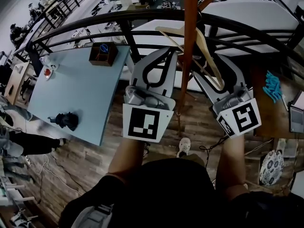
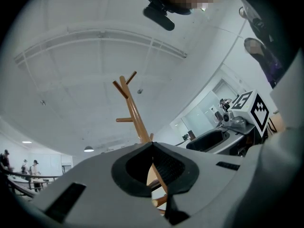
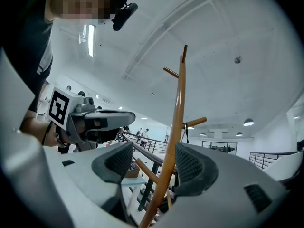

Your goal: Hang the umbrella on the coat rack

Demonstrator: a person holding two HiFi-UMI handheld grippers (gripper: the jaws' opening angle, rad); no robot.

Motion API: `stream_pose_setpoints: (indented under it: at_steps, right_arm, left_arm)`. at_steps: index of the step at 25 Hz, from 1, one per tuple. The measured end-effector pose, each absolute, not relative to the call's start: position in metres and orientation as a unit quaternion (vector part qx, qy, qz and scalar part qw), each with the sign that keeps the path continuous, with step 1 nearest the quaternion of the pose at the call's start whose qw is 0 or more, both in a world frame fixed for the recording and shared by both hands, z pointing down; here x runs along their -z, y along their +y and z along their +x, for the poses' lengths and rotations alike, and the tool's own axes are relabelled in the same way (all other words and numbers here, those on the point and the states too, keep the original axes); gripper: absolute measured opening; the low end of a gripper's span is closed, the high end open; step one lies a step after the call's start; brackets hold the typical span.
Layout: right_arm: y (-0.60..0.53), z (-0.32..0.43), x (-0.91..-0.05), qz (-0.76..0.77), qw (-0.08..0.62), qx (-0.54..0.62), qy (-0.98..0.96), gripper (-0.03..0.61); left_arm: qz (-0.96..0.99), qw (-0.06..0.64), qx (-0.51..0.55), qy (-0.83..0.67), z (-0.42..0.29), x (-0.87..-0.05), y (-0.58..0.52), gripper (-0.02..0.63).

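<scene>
An orange wooden coat rack (image 1: 189, 42) stands straight ahead of me, its pole rising between my two grippers. Both gripper views look up at the coat rack (image 2: 134, 113) (image 3: 178, 108) and its short pegs. My left gripper (image 1: 166, 53) (image 2: 152, 145) is left of the pole, its jaws shut tip to tip on nothing. My right gripper (image 1: 216, 70) (image 3: 154, 163) is right of the pole and open, the pole showing through the gap behind it. A small black bundle (image 1: 66, 120), perhaps the folded umbrella, lies on the blue table, far left of both grippers.
The blue table (image 1: 80, 89) also carries a brown box (image 1: 103, 53). A black railing (image 1: 142, 18) curves behind the rack. A pale wooden hanger (image 1: 204, 46) hangs by the pole. A turquoise thing (image 1: 273, 87) lies on the right. People stand at the far left.
</scene>
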State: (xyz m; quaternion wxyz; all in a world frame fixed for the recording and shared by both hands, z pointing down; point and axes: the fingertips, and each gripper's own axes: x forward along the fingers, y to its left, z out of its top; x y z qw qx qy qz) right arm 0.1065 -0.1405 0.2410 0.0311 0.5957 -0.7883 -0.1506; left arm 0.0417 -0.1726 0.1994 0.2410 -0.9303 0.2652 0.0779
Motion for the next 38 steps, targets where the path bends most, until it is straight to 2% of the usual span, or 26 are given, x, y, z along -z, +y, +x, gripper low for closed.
stream_pose_setpoints:
  at_steps: [19, 38]
  right_arm:
    - [-0.091, -0.023, -0.234, 0.635, 0.059, 0.161, -0.753, 0.284]
    - [-0.074, -0.019, -0.242, 0.625, 0.065, 0.154, -0.762, 0.282]
  left_arm:
    - [-0.95, 0.233, -0.075, 0.193, -0.067, -0.21, -0.114, 0.011]
    - [-0.955, 0.218, -0.087, 0.183, -0.045, -0.207, -0.101, 0.011]
